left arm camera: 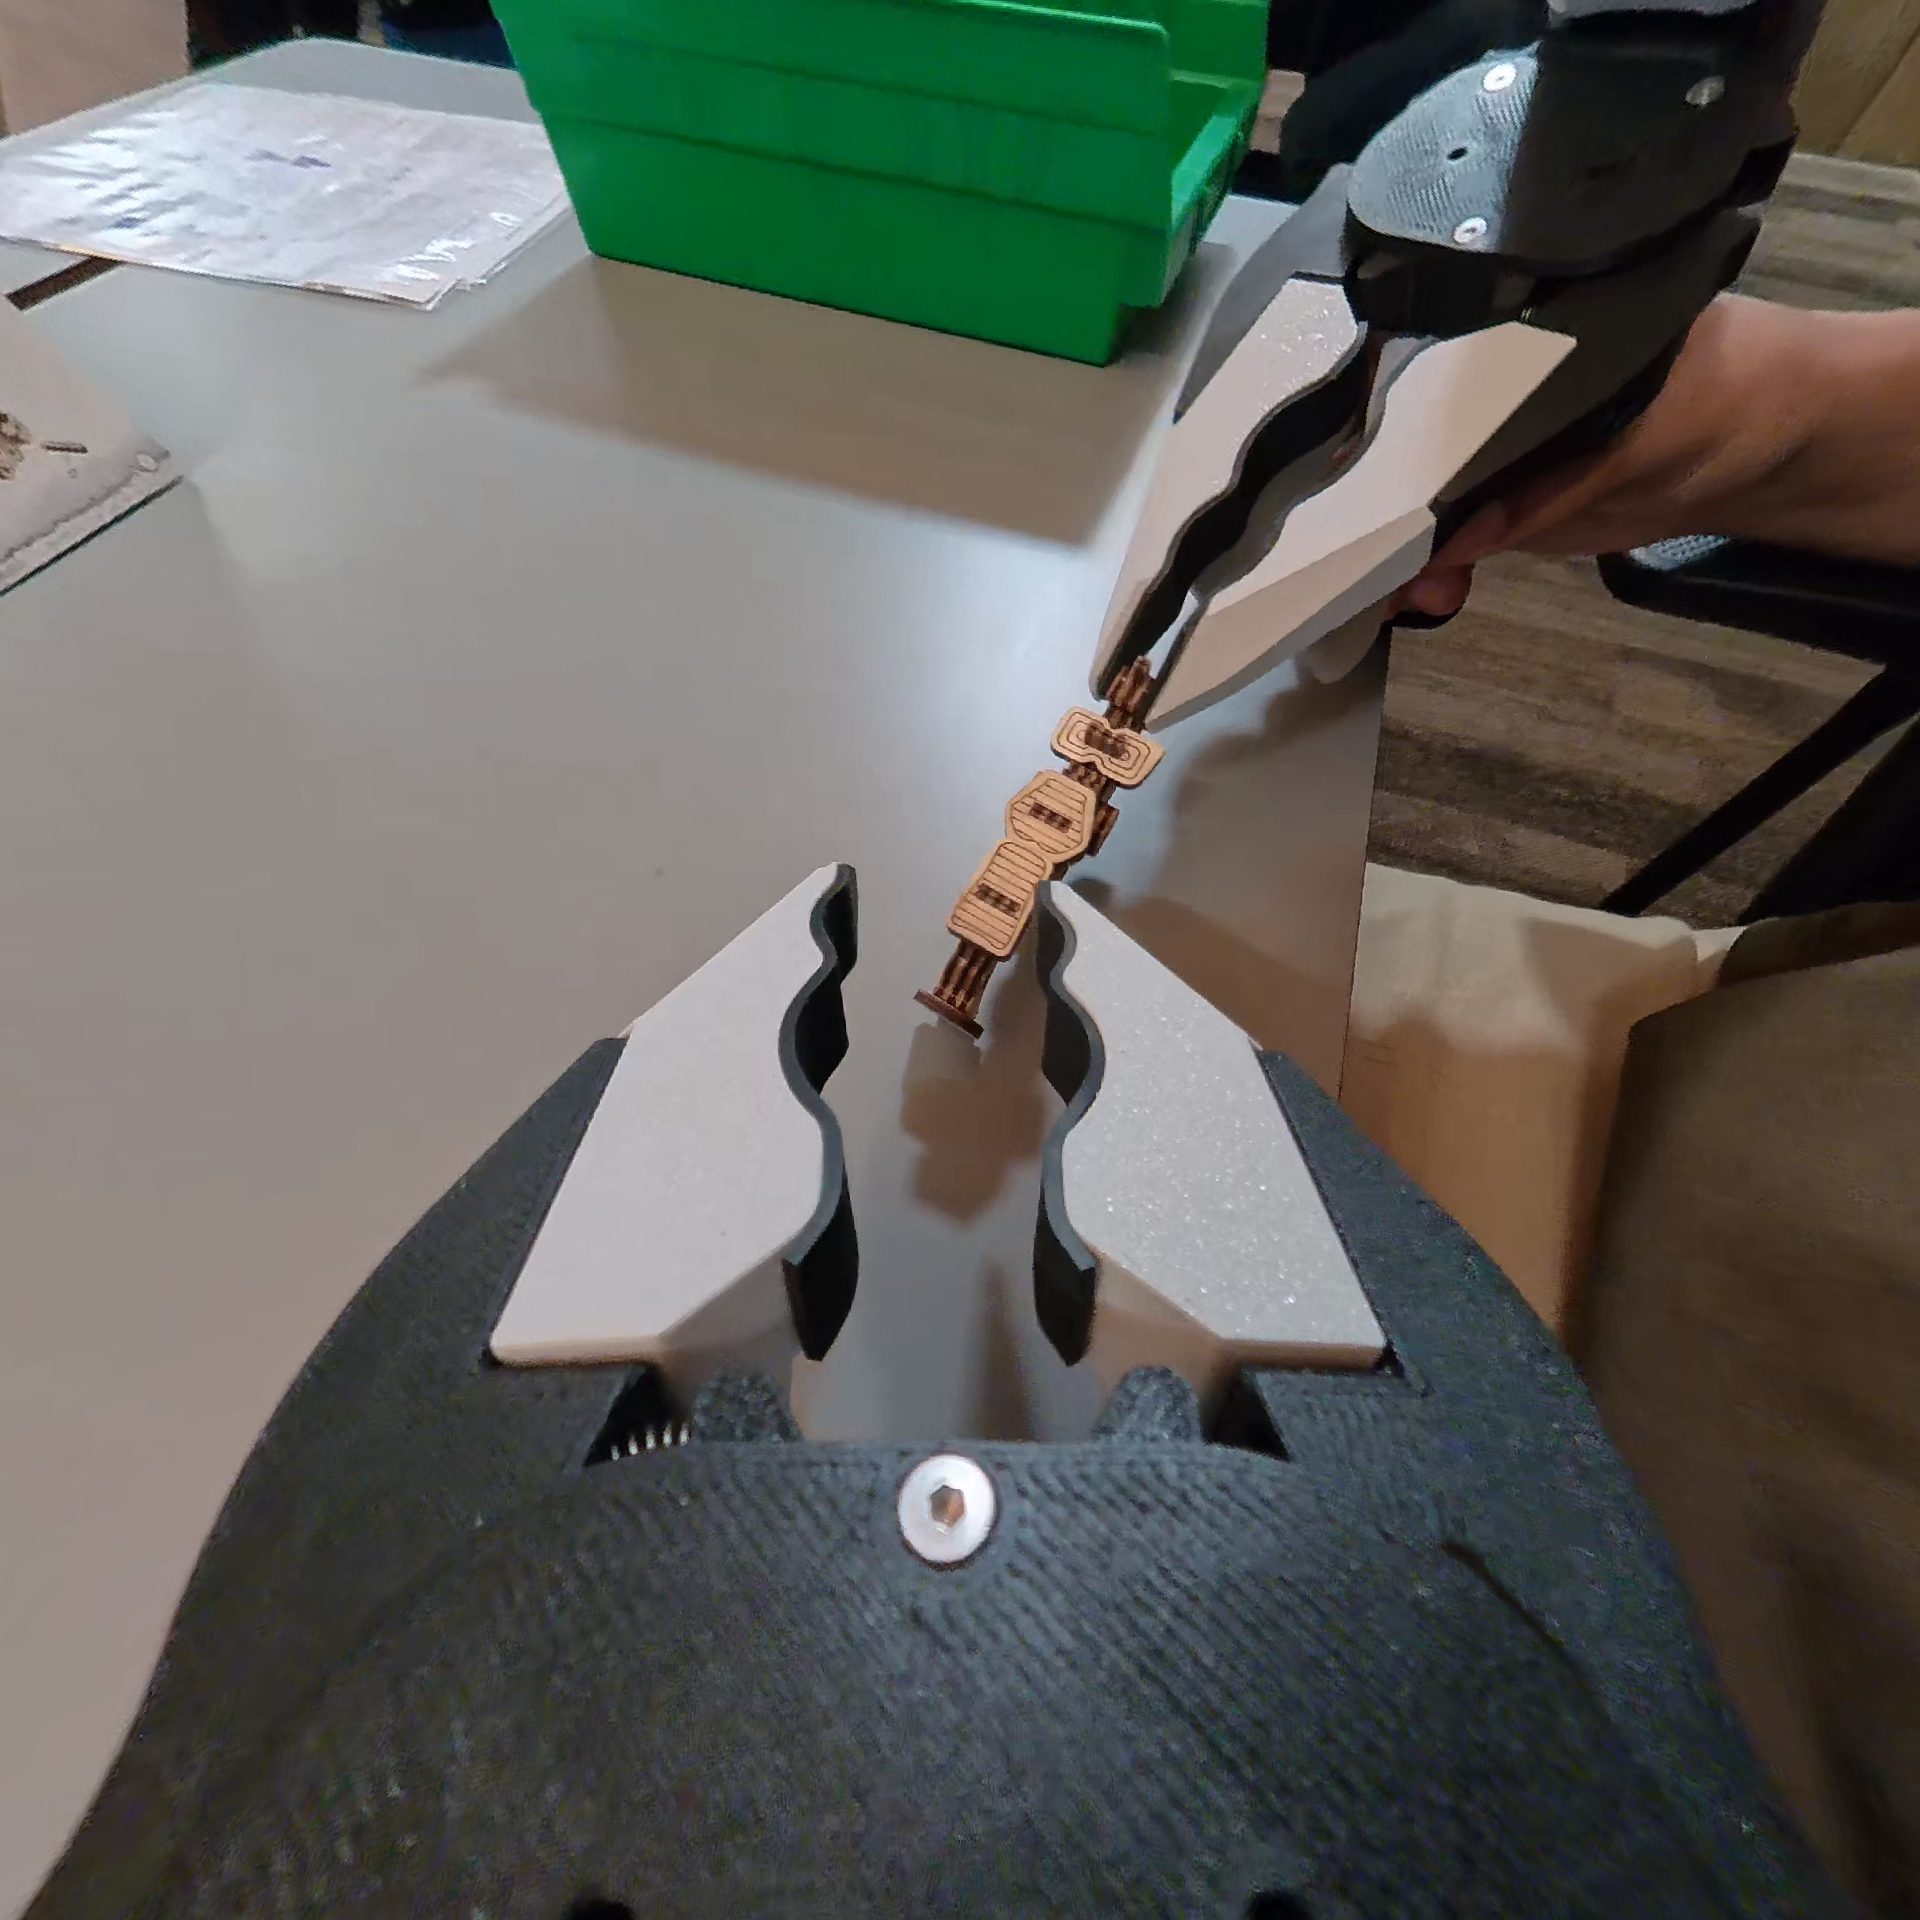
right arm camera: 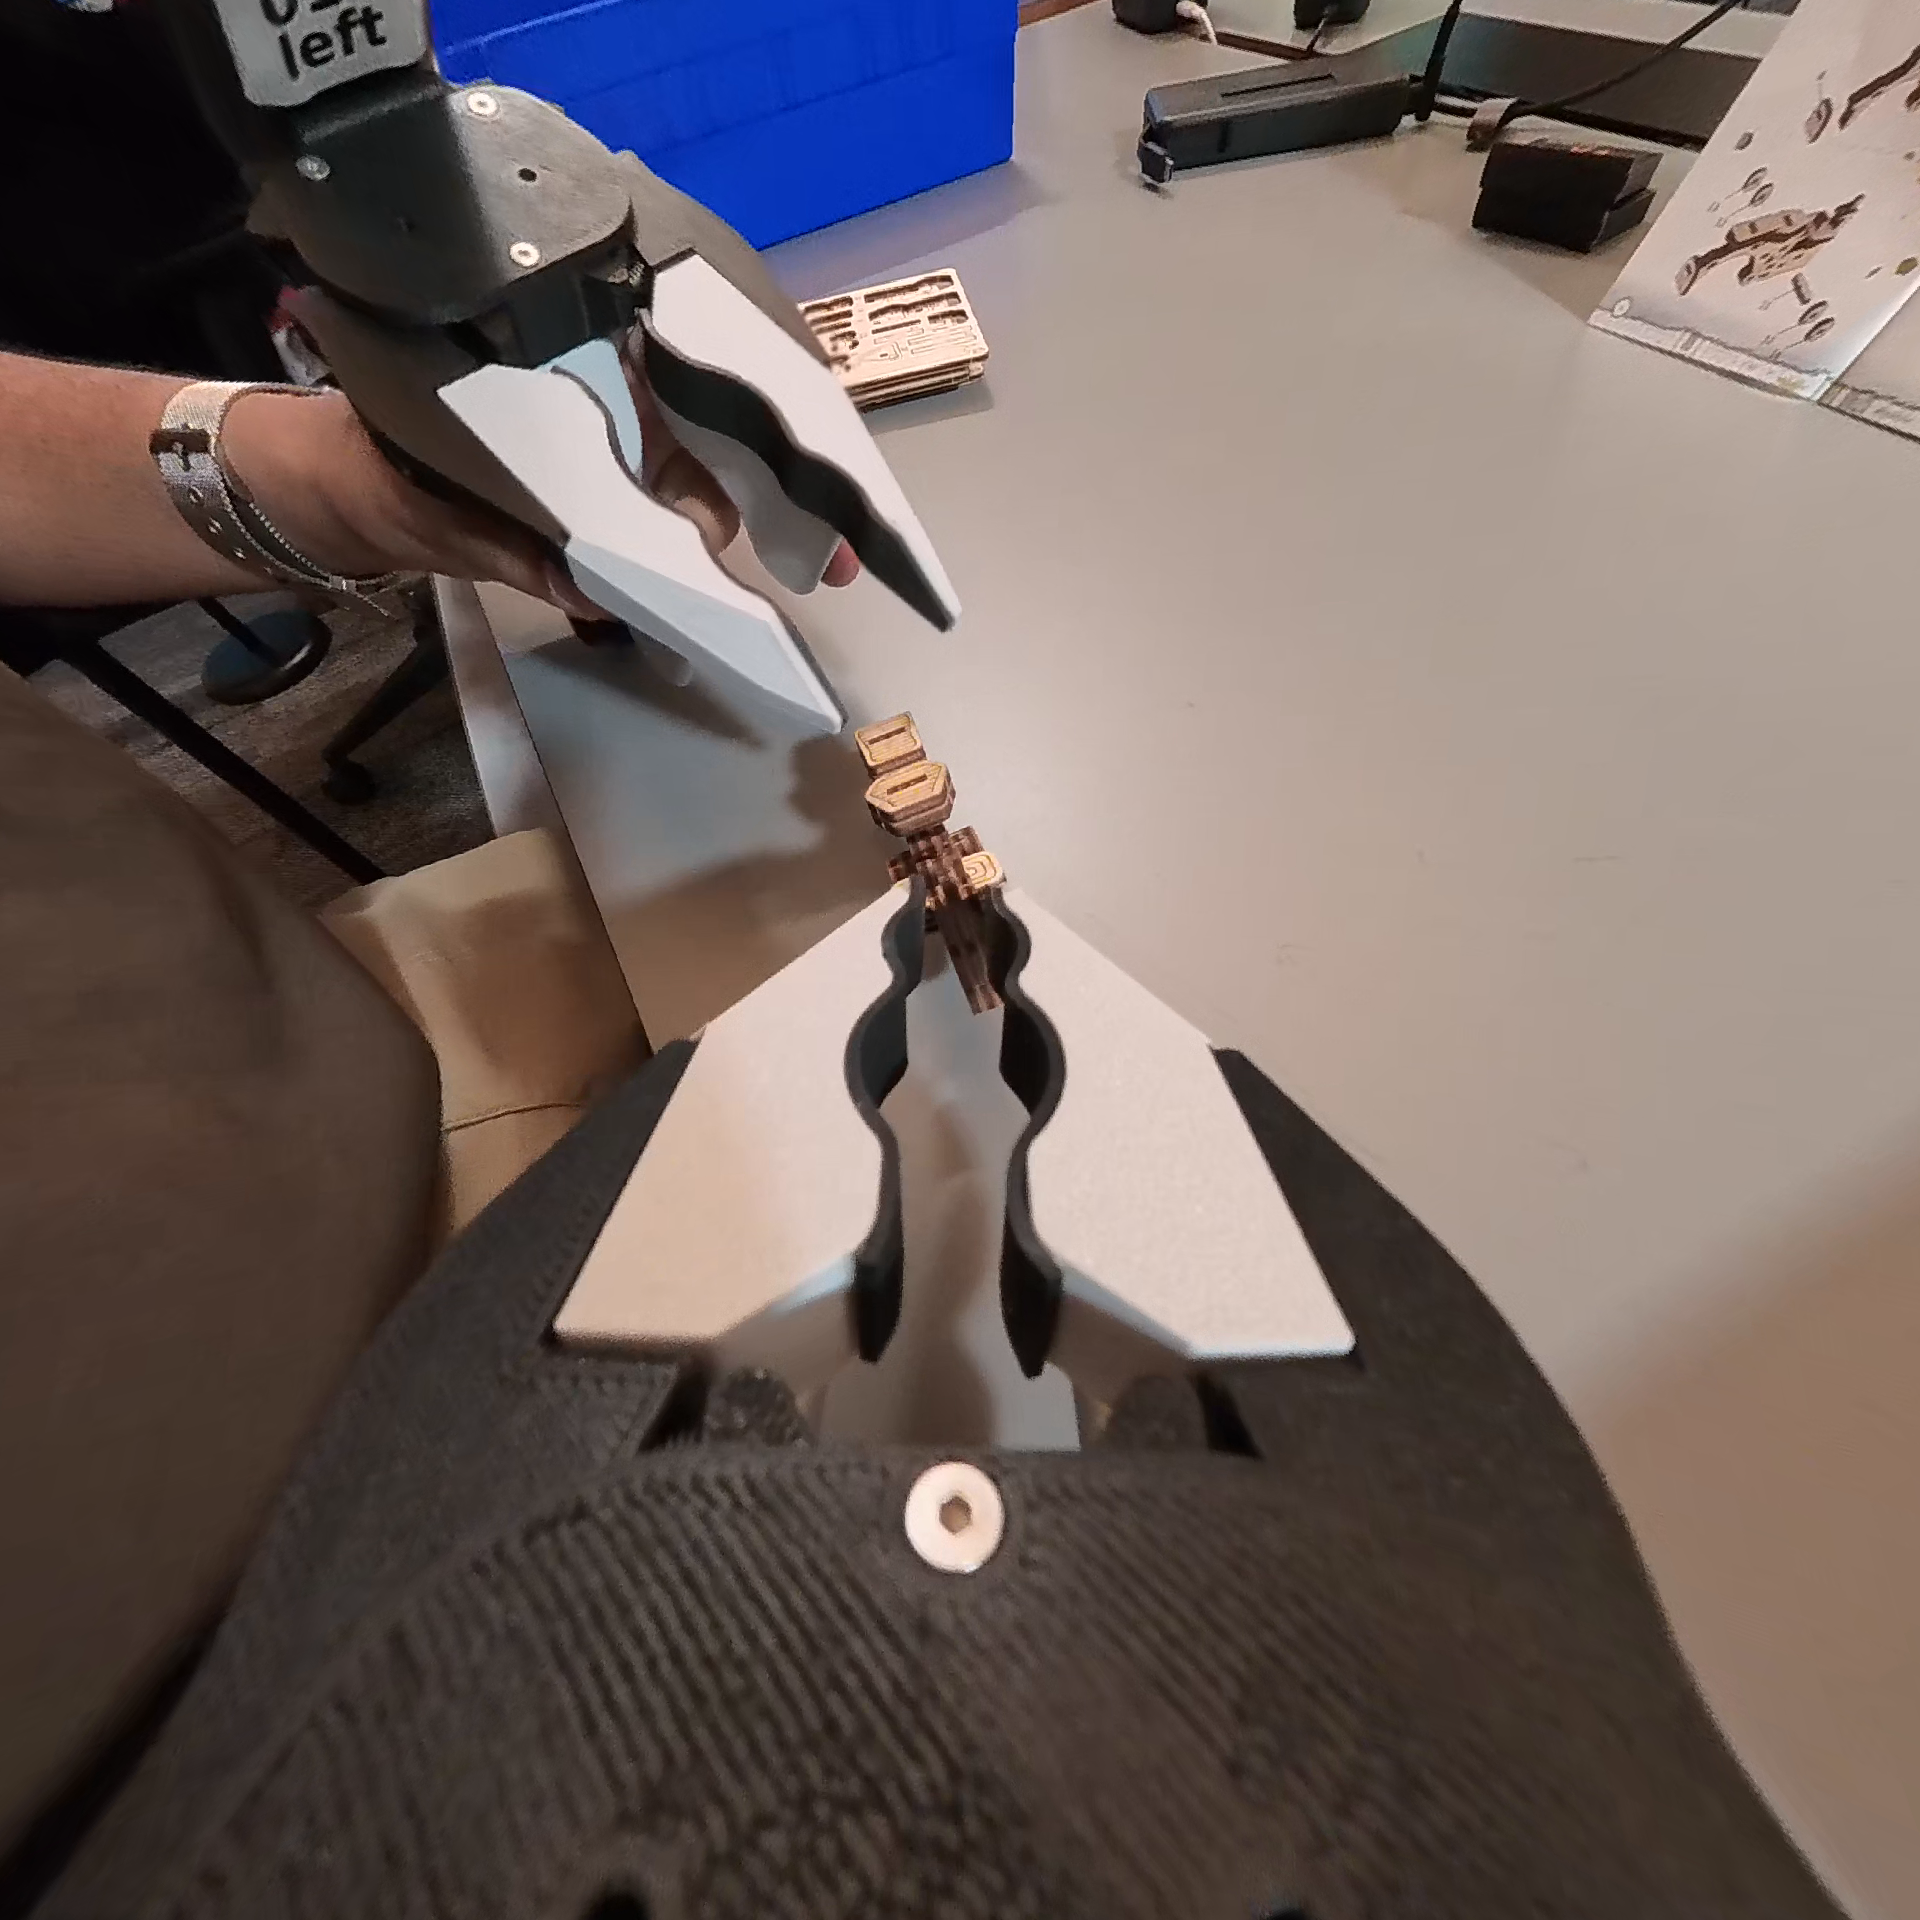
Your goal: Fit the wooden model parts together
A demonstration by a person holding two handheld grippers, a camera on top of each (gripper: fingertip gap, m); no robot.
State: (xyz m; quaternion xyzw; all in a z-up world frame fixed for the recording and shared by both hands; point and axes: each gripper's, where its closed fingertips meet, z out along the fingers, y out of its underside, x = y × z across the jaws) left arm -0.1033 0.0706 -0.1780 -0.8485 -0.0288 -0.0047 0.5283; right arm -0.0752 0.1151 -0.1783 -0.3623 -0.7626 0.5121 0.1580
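Note:
A thin wooden model assembly, a slatted shaft with three flat engraved pieces across it and a small disc at its low end, hangs tilted over the grey table. My right gripper is shut on its upper end; in the right wrist view the assembly sticks out past the right gripper's tips. My left gripper is open and empty, its fingertips on either side of the assembly's lower end without touching. It also shows in the right wrist view, open, just left of the assembly.
A green bin and plastic-sleeved papers lie at the far side. The right wrist view shows a blue bin, a stack of wooden part sheets, an instruction sheet, black devices. The table edge is close. Tip to tip, the grippers are about 6 cm apart.

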